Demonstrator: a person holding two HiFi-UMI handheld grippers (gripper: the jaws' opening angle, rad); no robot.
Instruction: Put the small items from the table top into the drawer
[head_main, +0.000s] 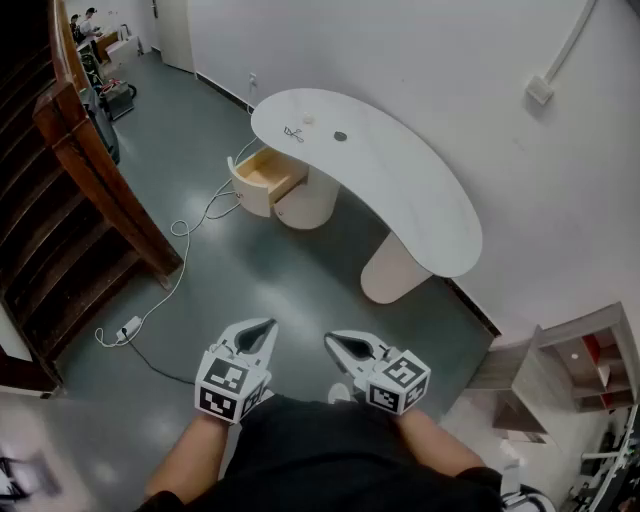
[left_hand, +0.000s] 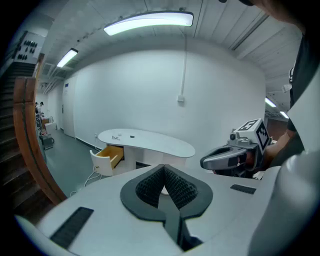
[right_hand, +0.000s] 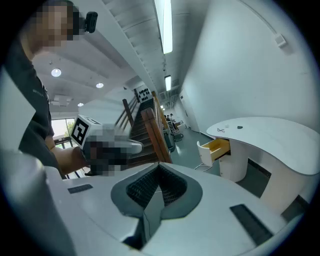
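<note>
Left hand-held gripper (head_main: 264, 328) and right hand-held gripper (head_main: 338, 344) hover low, each pressed together on nothing. Well beyond them stands the white kidney-shaped worktop (head_main: 400, 190). Small items (head_main: 293, 131) lie at its far end, above its open wood-lined drawer (head_main: 272, 168). Nothing is picked yet, so the next move likely calls for approaching and spreading one gripper.

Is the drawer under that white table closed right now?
No, the drawer stands pulled out from under the table, its wooden inside showing.
</note>
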